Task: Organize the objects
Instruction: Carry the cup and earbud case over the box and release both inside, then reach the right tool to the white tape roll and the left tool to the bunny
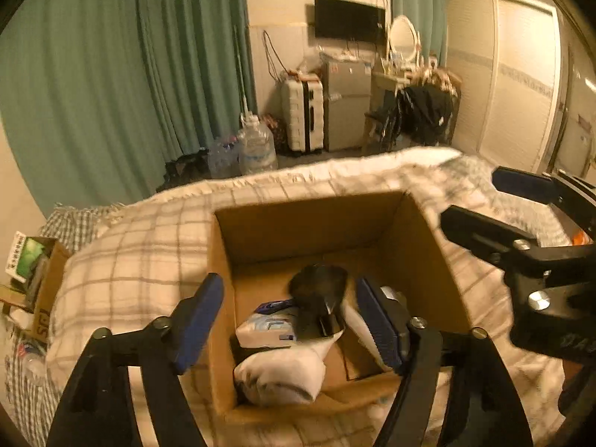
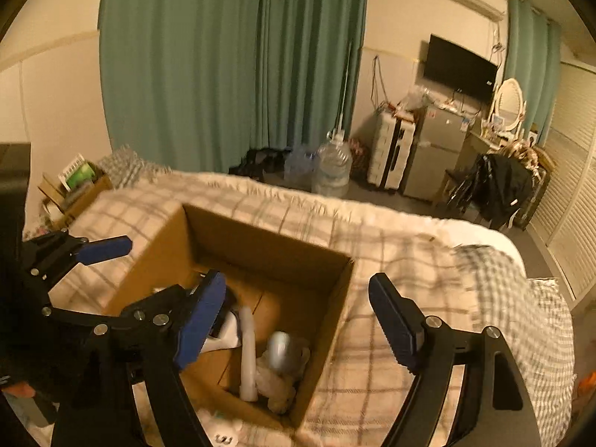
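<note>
Your left gripper (image 1: 290, 320) hangs over the near wall of the open cardboard box (image 1: 309, 223), fingers spread wide with nothing between the pads. Below and between them lie a black object (image 1: 316, 298), a white packet (image 1: 268, 329) and a white bundle (image 1: 279, 374). Your right gripper (image 2: 298, 320) likewise stands open and empty; its left finger (image 2: 201, 316) sits above the box interior, its right finger (image 2: 395, 320) outside the box's right rim, over the checked blanket (image 2: 409, 260). The far half of the box floor is bare. Beyond the fingertips, the blanket runs clear to the bed's edge.
</note>
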`<state>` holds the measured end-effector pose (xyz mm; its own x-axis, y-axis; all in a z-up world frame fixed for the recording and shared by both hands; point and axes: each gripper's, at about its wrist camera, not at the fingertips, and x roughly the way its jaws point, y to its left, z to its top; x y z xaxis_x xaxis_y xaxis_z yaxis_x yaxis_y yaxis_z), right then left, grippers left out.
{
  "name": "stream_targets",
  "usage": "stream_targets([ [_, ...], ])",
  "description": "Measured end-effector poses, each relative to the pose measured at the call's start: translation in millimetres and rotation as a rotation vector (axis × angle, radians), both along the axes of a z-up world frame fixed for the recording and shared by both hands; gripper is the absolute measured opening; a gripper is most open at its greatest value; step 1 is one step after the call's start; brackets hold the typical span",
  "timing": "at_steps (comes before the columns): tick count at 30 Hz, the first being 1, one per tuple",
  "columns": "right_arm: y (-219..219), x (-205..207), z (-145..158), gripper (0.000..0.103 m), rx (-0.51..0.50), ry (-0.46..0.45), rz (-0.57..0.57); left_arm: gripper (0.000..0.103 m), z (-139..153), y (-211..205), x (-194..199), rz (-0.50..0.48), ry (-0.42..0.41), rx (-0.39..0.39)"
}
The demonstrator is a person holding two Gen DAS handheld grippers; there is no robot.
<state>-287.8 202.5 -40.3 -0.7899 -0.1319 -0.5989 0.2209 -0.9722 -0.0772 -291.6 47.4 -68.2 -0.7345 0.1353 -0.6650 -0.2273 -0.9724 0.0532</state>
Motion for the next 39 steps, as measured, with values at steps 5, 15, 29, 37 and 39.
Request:
stream_targets([
  [5, 1.1, 54.4, 48.0, 0.079, 0.030, 0.069, -0.005, 0.094, 44.6, -6.3, 44.7, 0.015, 0.059, 0.007],
  [15, 0.0, 170.9, 114.1, 0.082, 0.034, 0.168, 0.022, 0.101, 110.5, -19.7, 148.0, 0.035, 0.169, 0.017],
  [29, -17.3, 224.1, 73.0, 0.082, 0.051, 0.121, 0.036, 0.103, 70.4, -38.2, 202.4, 0.082, 0.148, 0.038],
  [37, -22.2, 190.1, -17.3, 0.082, 0.083, -0.036, -0.001, 0.103, 2.6, -35.5, 195.4, 0.148, 0.078, 0.017],
  [39, -20.3, 180.9, -39.1, 0.082, 0.094, -0.075, -0.019, 0.103, -17.3, -35.1, 191.9, 0.166, 0.053, -0.001],
])
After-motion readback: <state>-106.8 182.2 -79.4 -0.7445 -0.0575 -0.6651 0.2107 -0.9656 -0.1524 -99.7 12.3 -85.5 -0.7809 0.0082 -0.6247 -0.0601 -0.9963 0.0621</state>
